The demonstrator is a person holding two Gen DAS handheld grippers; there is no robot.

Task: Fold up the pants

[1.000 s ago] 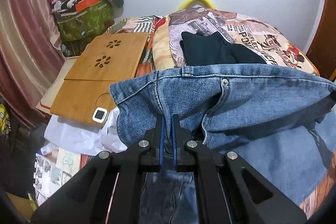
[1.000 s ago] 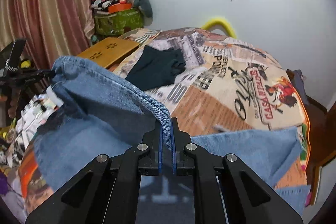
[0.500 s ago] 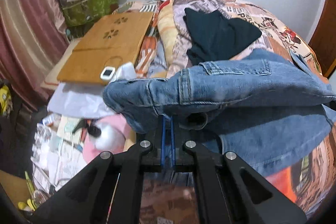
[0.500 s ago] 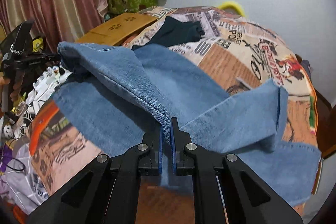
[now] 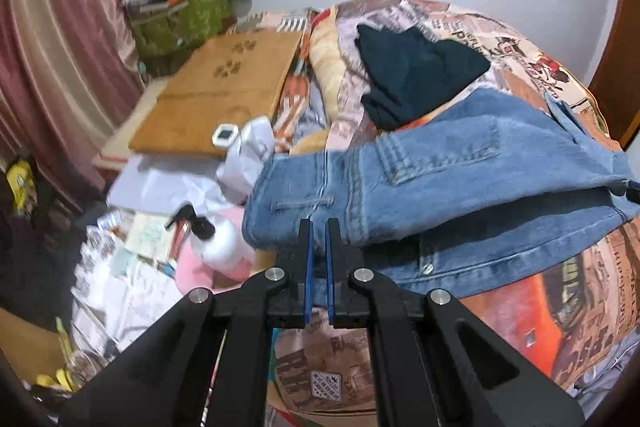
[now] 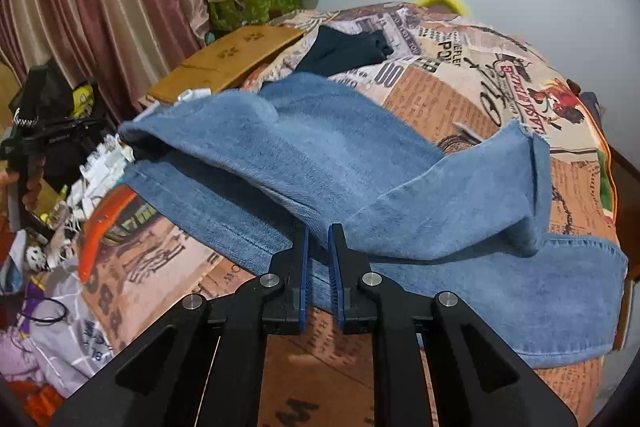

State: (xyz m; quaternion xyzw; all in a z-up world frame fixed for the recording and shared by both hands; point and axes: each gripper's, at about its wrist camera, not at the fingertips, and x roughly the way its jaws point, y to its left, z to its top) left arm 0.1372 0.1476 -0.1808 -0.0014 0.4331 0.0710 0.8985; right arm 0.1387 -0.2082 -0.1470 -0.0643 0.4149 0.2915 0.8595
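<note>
- Since the earlier frames the jeans (image 5: 432, 183) have come down from being held up in the air onto the bed, and both grippers' fingers, which were pinched tight on the denim, now stand slightly apart.
- The left gripper (image 5: 317, 227) sits at the waistband end of the jeans; a narrow gap shows between its blue pads, the fingertips meet the edge of the denim, and I cannot tell whether any cloth is still caught between them.
- In the left wrist view the folded-over upper layer shows a back pocket and a belt loop, lying over the lower layer.
- The right gripper (image 6: 318, 233) is at the near edge of the jeans (image 6: 320, 163), jaws parted by a narrow gap with denim between the tips; grip or release cannot be told.
- In the right wrist view one leg lies doubled back across the other, its hem end turned up at the right.
- The jeans rest on a printed bedspread (image 6: 460, 83) with newspaper-style pictures.
- A dark garment (image 5: 412, 75) lies on the bedspread just beyond the jeans.
- A wooden lap desk (image 5: 224, 95) sits to the left of the bed.
- A white pump bottle (image 5: 216, 239) lies among clutter near the waistband end.
</note>
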